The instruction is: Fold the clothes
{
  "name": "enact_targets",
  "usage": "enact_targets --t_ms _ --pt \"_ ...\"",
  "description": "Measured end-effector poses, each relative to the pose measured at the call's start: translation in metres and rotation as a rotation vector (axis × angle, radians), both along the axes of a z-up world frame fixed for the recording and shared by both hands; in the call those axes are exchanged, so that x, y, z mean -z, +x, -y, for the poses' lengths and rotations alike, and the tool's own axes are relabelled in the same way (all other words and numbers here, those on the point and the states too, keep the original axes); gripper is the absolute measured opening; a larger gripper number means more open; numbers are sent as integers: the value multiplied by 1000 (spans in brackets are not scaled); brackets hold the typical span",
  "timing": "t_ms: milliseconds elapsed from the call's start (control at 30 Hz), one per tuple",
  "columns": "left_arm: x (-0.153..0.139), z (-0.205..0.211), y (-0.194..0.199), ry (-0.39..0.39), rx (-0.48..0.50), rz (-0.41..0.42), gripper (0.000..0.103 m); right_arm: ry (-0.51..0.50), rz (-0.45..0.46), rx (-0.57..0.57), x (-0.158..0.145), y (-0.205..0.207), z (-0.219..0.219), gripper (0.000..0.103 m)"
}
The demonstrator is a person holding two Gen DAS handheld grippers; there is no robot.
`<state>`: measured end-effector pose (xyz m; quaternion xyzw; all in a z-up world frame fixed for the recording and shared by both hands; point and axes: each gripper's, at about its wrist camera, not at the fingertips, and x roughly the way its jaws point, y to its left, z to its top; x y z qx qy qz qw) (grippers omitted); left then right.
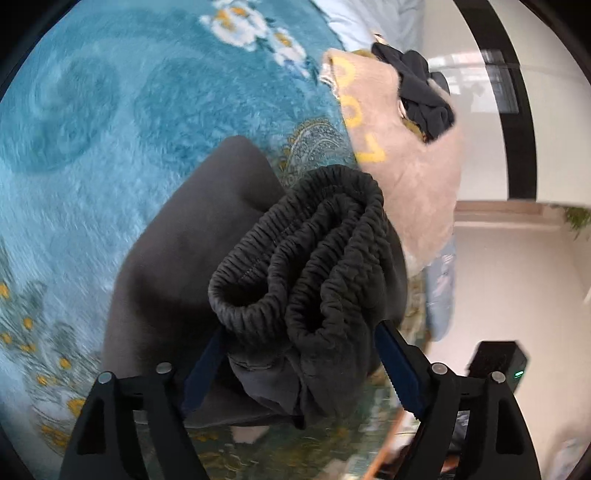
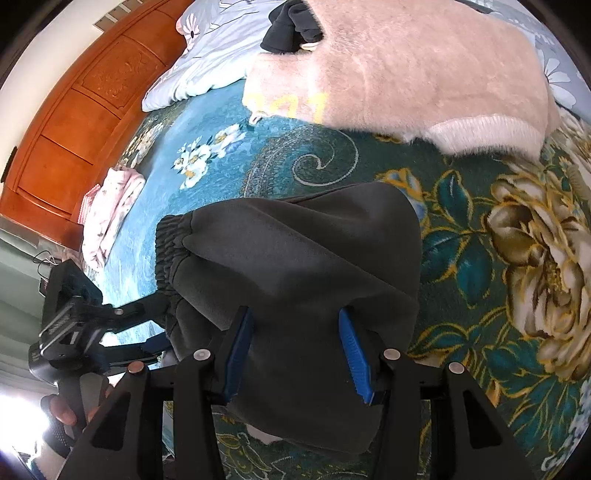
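A folded dark grey pair of trousers [image 1: 177, 266] with a ribbed elastic waistband [image 1: 306, 251] is held over the blue floral blanket [image 1: 110, 129]. My left gripper [image 1: 299, 354] is shut on the bunched waistband end. In the right wrist view my right gripper [image 2: 295, 332] is shut on the other side of the same trousers [image 2: 303, 251], and the left gripper [image 2: 110, 325] shows at the left, clamped on the waistband [image 2: 166, 251]. The fingertips of both are buried in the cloth.
A pink fuzzy sweater [image 2: 424, 70] with yellow print lies further back, a black garment [image 2: 291, 26] on it. A folded pink garment [image 2: 110, 210] lies by the wooden headboard [image 2: 74, 122]. A pale quilt [image 2: 207, 55] is beyond. The bed edge [image 1: 439, 288] borders white floor.
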<state>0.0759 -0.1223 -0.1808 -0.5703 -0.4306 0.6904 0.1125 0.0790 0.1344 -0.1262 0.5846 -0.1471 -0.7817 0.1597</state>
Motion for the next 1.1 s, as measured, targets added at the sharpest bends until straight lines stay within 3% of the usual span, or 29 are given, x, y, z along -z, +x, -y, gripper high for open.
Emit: enact_targets --t_ms 67,133,200,300,333,467,933,1000,1067,1100 --pt "-8 -8 -2 -91 36 -19 66 -4 3 5 0 0 -1 50" --pt "-16 -11 -2 -133 53 -32 58 -8 5 8 0 1 -1 50" --pt "-25 -9 -2 -124 47 -49 49 -13 7 10 -2 2 -2 50" --pt "-45 1 3 -76 17 -104 44 -25 1 18 -6 5 -4 50" --pt "-53 5 6 -64 11 -128 36 -31 -4 20 -8 5 -5 50" --pt "-74 18 23 -60 0 -177 35 -52 -25 28 -18 6 -9 50" --pt "-51 67 51 -58 -177 -49 34 -99 -64 -37 -27 5 9 50" --pt "-42 70 51 -80 -186 -6 34 -107 -79 -52 -29 3 13 50" --pt "-24 72 51 -106 -189 77 22 -102 -92 -74 -30 2 18 50" --pt "-13 72 51 -109 -193 123 23 -94 -96 -89 -29 2 22 50"
